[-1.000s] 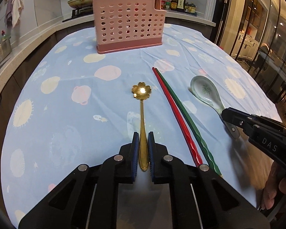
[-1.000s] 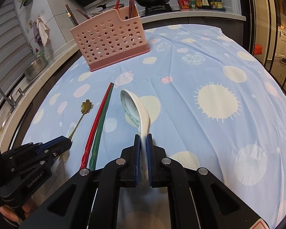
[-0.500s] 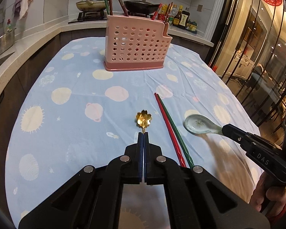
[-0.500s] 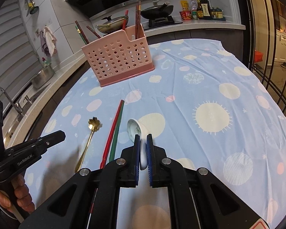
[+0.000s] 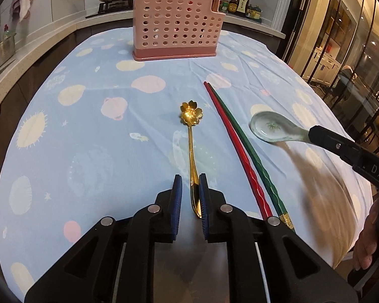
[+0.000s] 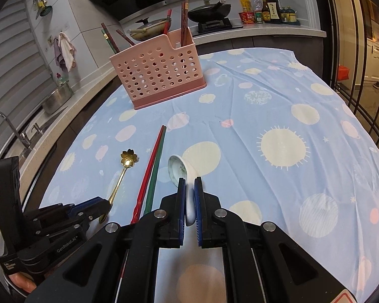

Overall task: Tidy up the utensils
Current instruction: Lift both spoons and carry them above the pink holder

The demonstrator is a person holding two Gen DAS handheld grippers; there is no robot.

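Right gripper (image 6: 188, 202) pinching ceramic spoon (image 6: 180, 174) handle, lifted above desk (image 6: 278, 116). Left gripper (image 5: 190, 197) opening, jaws astride gold spoon (image 5: 192, 136) lying near-centre. Re-centre on handle, close squarely before carrying to far pink caddy (image 5: 176, 25).

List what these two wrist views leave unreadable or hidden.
- Rack interior: both views, the perforated wall hides its dividers and the stored chopsticks' lower ends.
- Bottle labels: right wrist view, too small.
- Ceramic spoon handle: right wrist view, covered by right gripper pads.
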